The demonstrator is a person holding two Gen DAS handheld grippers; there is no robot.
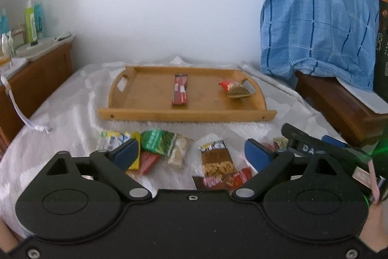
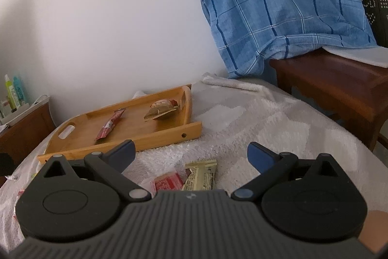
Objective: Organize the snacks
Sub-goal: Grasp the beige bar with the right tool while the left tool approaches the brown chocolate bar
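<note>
Snack packets (image 1: 169, 157) lie scattered on a white towel-covered surface (image 1: 60, 118), in a loose row in front of a wooden tray (image 1: 184, 114). In the left wrist view the row reads, from the left: a yellow-and-white packet (image 1: 114, 138), a green packet (image 1: 157, 141) with a red one (image 1: 148, 162) under its near edge, a pale beige bar (image 1: 180, 149), and a brown nut bar (image 1: 215, 158) lying over red wrappers (image 1: 232, 179). Two snacks already sit in the tray: a long red bar (image 1: 180, 92) at the middle and a red-and-gold packet (image 1: 234, 89) close to the right handle.

The left gripper (image 1: 191, 153) hangs over the row with its blue-padded jaws spread wide and nothing clasped. Only this view shows the whole row and, at the right edge, the right gripper's black body.

The right wrist view sees the tray (image 2: 169, 135) from the side and only two loose packets: a cream wrapper (image 2: 202, 174) and a red one (image 2: 168, 182), just beside each other below the right gripper (image 2: 190, 155), whose jaws are likewise spread and empty.

Beyond, a blue checked cloth (image 1: 320, 16) hangs over dark wooden furniture (image 1: 339, 101), and bottles (image 1: 31, 21) stand on a cabinet at far left.
</note>
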